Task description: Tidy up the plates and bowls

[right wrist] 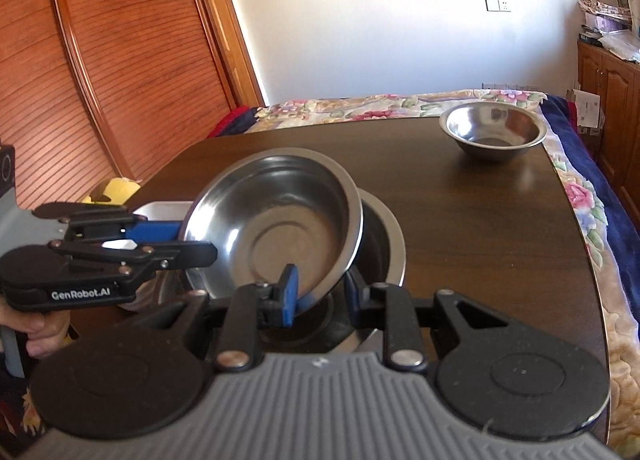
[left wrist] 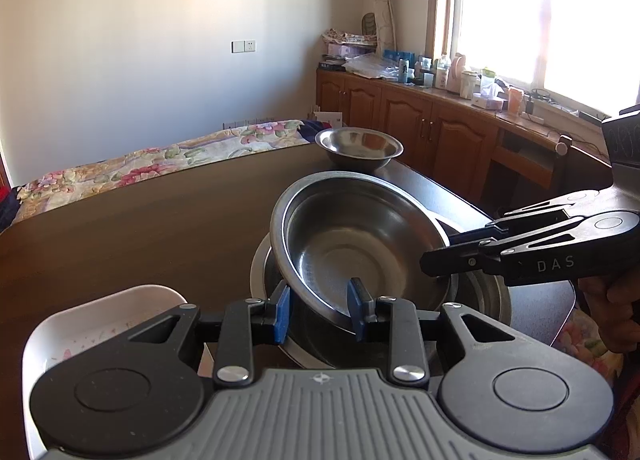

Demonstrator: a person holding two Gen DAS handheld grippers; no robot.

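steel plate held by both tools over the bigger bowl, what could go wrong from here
1. The steel plate hangs tilted, pinched only at its rim by the left tool and right tool; smooth metal might slip out.
2. If one tool lets go first, it could clatter into the big bowl underneath.
3. A knock might shove that bowl toward the white dish beside it.

We grip the tilted steel dish [right wrist: 280,216] with our right tool [right wrist: 320,292] and left tool [right wrist: 182,238], above a larger steel basin [right wrist: 384,244]; a small bowl [right wrist: 493,132] sits apart on the worktop [right wrist: 480,220].
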